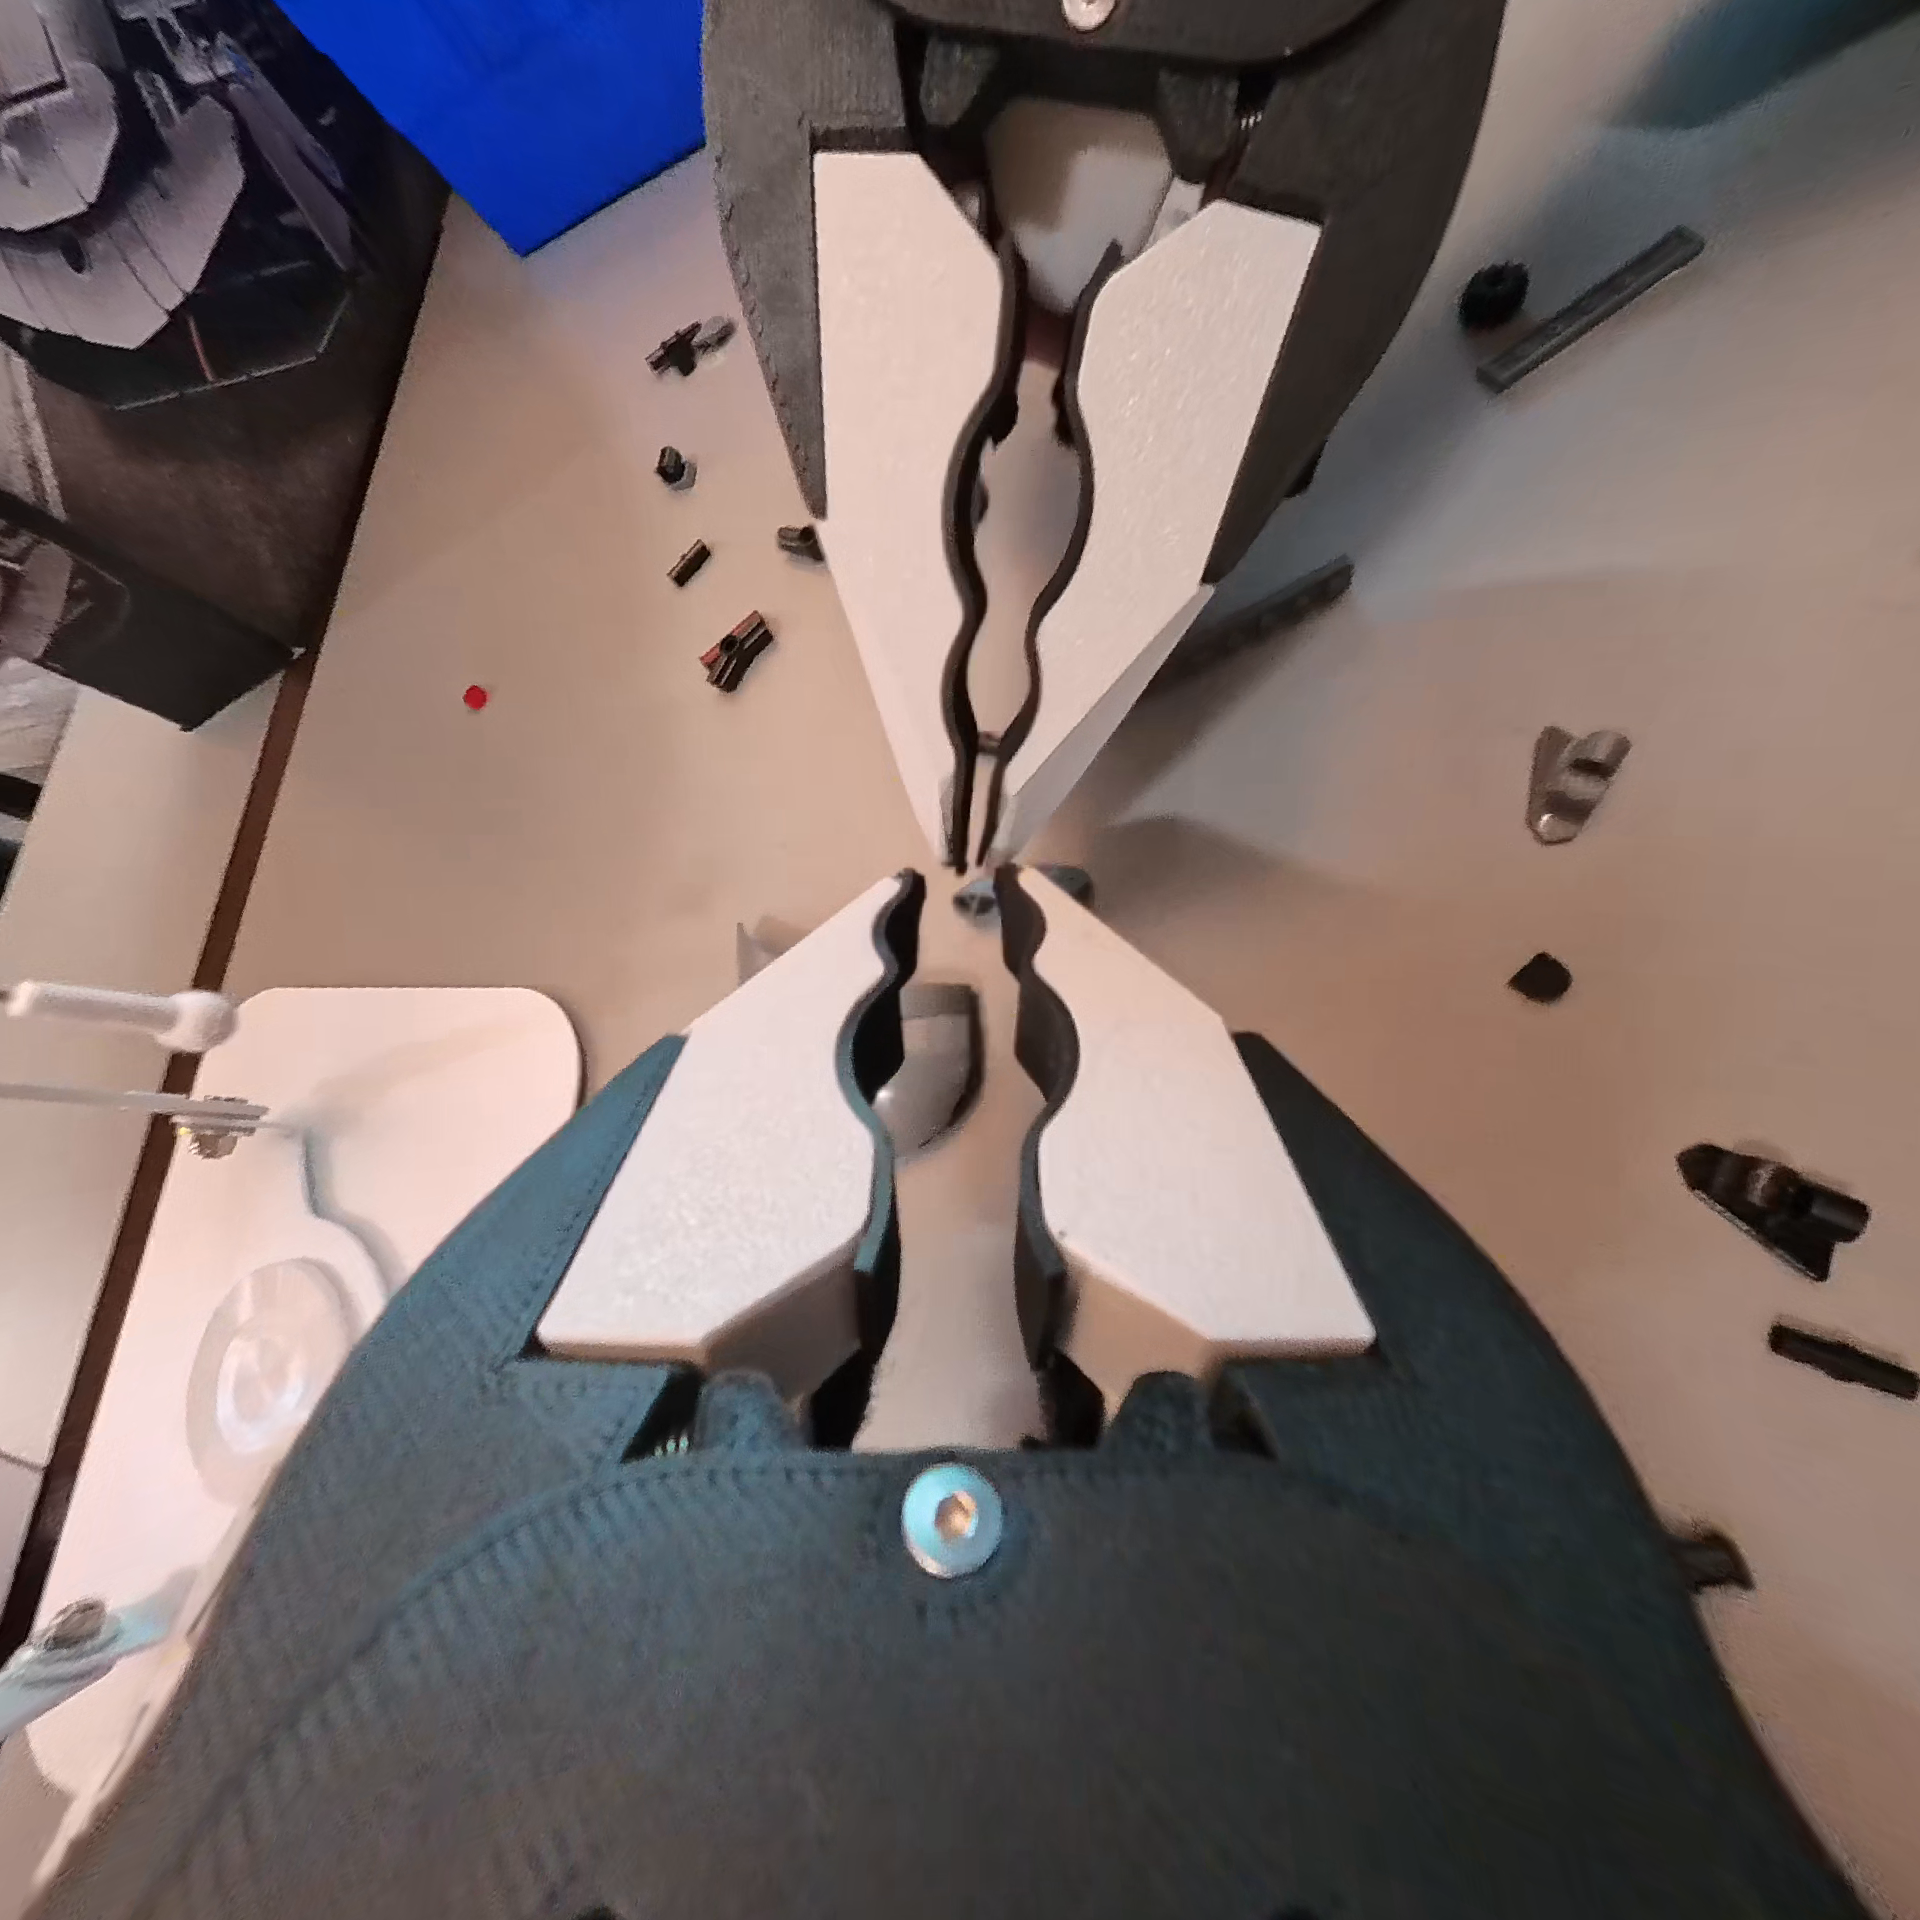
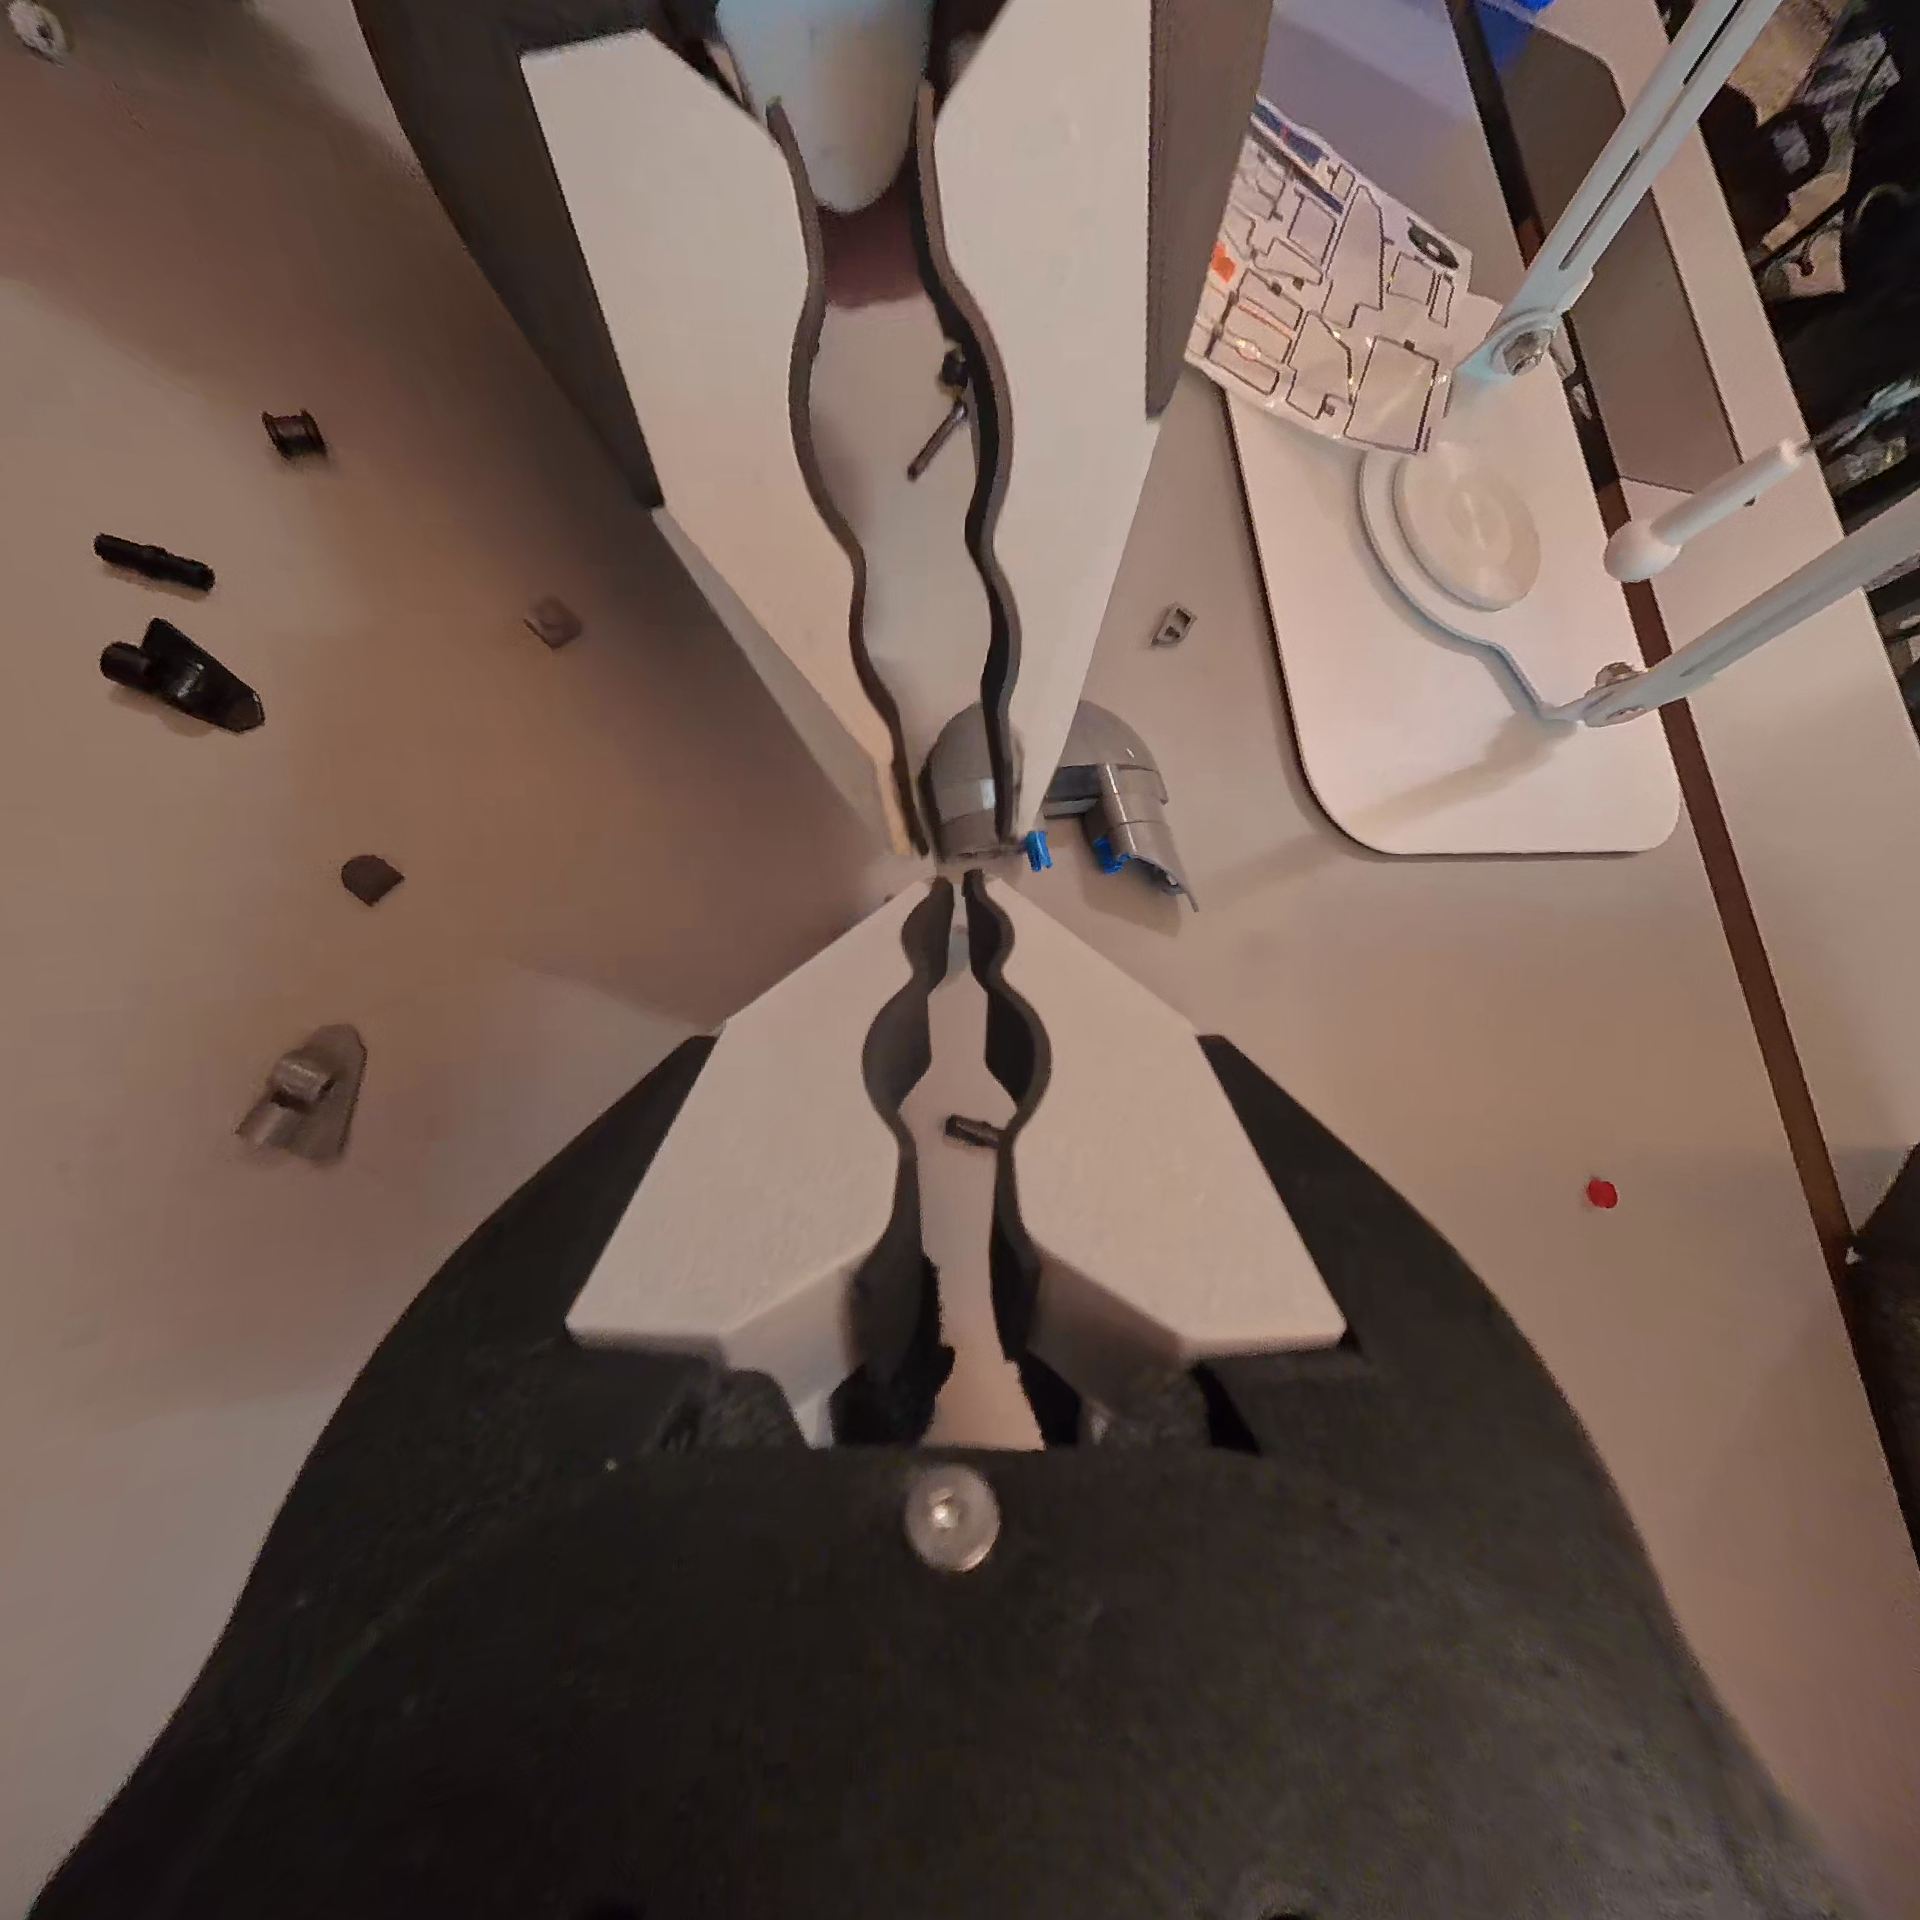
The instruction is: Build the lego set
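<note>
Pale tabletop [image 1: 1351,935] filled both views, with little black and grey pieces scattered on it. The two grippers met tip to tip in the middle.

The left gripper [image 1: 958,891] had its tips pinched on a grey curved lego build [image 2: 961,784]. In the right wrist view this build showed a round top, and more grey parts with small blue pegs [image 2: 1110,854] sat just beside it.

The right gripper [image 2: 958,885] had its tips almost together. A tiny dark bit seemed to sit between them, but it was too small to be sure, so I cannot tell if it held anything.

I think only a small part of the set was built. Many pieces lay loose: a grey wedge [image 1: 1571,781], a black wedge [image 1: 1771,1205], a long grey bar [image 1: 1590,312] and a red dot [image 1: 475,697]. A sticker sheet [image 2: 1340,312] lay on a white stand base [image 2: 1455,727], seemingly not used yet.
</note>
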The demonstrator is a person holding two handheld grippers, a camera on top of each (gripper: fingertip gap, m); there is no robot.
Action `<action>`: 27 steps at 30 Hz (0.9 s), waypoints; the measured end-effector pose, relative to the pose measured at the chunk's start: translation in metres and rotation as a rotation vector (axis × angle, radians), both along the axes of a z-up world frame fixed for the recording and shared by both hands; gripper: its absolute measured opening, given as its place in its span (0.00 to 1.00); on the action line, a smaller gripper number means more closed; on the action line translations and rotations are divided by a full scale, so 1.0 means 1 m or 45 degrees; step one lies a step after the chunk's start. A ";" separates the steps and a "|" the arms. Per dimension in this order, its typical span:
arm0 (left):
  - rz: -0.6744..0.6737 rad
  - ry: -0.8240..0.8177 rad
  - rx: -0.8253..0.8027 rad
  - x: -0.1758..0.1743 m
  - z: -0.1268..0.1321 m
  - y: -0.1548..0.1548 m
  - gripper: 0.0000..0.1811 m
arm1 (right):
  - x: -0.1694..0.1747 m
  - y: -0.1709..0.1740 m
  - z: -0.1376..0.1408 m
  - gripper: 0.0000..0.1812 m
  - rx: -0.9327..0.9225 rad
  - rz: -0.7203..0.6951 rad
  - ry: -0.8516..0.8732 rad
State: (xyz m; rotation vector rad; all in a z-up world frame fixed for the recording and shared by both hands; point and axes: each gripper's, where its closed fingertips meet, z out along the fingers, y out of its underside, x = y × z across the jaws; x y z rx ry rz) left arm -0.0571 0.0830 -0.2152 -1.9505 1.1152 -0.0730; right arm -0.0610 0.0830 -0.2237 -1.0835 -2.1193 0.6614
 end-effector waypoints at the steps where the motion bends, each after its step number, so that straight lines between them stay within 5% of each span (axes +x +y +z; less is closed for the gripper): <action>1: 0.007 0.005 0.002 -0.003 0.000 0.000 0.07 | 0.002 0.003 -0.002 0.01 0.002 -0.007 -0.016; 5: 0.014 -0.030 -0.021 -0.006 0.000 -0.001 0.08 | 0.009 0.003 -0.009 0.08 -0.063 0.002 -0.087; 27: 0.006 0.089 -0.128 0.008 -0.030 -0.002 0.07 | 0.012 0.006 -0.030 0.09 -0.063 -0.062 -0.230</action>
